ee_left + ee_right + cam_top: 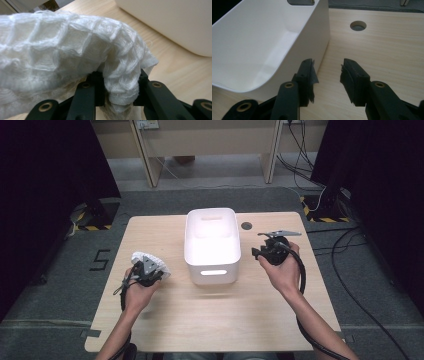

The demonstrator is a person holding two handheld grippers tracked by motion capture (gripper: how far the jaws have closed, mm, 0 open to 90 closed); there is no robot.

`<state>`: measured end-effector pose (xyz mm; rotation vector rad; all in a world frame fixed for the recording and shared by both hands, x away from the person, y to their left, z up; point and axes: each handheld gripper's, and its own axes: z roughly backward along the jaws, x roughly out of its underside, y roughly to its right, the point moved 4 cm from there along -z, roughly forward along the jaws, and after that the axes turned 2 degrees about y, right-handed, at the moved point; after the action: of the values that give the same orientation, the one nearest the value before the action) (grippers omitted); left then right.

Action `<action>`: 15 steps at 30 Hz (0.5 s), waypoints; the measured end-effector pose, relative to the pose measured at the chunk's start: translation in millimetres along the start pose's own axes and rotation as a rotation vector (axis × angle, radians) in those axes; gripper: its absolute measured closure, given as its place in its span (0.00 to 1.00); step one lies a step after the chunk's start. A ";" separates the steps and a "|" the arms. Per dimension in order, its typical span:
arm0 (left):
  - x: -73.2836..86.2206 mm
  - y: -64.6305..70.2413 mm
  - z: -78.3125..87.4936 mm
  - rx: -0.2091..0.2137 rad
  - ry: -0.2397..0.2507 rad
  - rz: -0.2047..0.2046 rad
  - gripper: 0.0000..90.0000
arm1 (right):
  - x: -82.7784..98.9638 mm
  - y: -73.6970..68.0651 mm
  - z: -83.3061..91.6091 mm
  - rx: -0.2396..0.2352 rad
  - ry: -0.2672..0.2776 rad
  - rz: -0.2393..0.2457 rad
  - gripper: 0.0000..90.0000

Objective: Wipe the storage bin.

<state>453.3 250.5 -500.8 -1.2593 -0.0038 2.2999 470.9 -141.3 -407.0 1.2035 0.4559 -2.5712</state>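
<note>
The left gripper (148, 268) is held over the left part of the worktop (220, 320), to the left of the white bin (212, 245). Its fingers (98, 87) are clamped on a fold of white waffle-weave cloth (57, 57); the bulk of the cloth bunches above and beyond the fingers. In the high view the cloth (150, 260) sits bundled at the gripper, near the bin's front left corner but apart from it.

The right gripper (260, 252) is held to the right of the bin, near its right wall. Its fingers (307, 75) stand apart with nothing between them, bare worktop showing in the gap.

The bin stands upright at the worktop's centre, a slot handle in its near wall. A round hole (358, 25) in the worktop lies beyond the right gripper.
</note>
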 end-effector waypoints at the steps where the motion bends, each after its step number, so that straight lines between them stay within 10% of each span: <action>1: 1.1 -1.3 -4.2 0.000 -0.003 0.006 0.78 | 1.5 0.7 -1.4 0.002 -0.005 0.001 0.67; 15: 7.3 -16.1 -44.6 -0.007 -0.063 0.045 0.75 | 9.8 3.0 -9.8 0.000 -0.047 -0.006 0.66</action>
<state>492.3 257.1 -528.1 -1.2013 -0.0051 2.3795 472.7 -141.3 -421.0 1.1407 0.4507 -2.5984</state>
